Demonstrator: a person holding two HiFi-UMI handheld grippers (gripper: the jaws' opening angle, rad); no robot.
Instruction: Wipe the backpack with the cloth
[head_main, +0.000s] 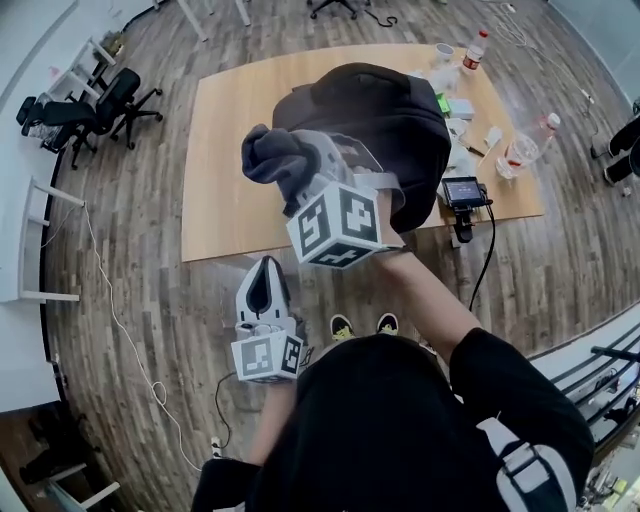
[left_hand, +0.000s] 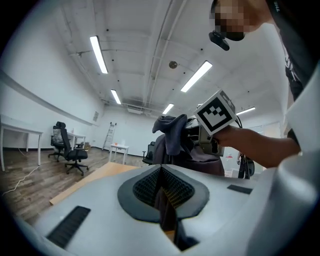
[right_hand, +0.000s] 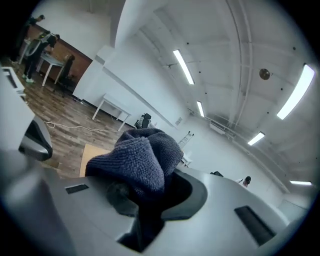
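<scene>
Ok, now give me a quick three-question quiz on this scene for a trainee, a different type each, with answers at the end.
1. Multiple choice: the right hand-held gripper holds A) a bottle, B) the cloth, C) nothing.
2. True or false: the backpack lies on the floor.
3. Fill in: the left hand-held gripper has its jaws ____.
Key: 1 B. 2 False, it sits on the table. 3 Shut, nothing between them.
</scene>
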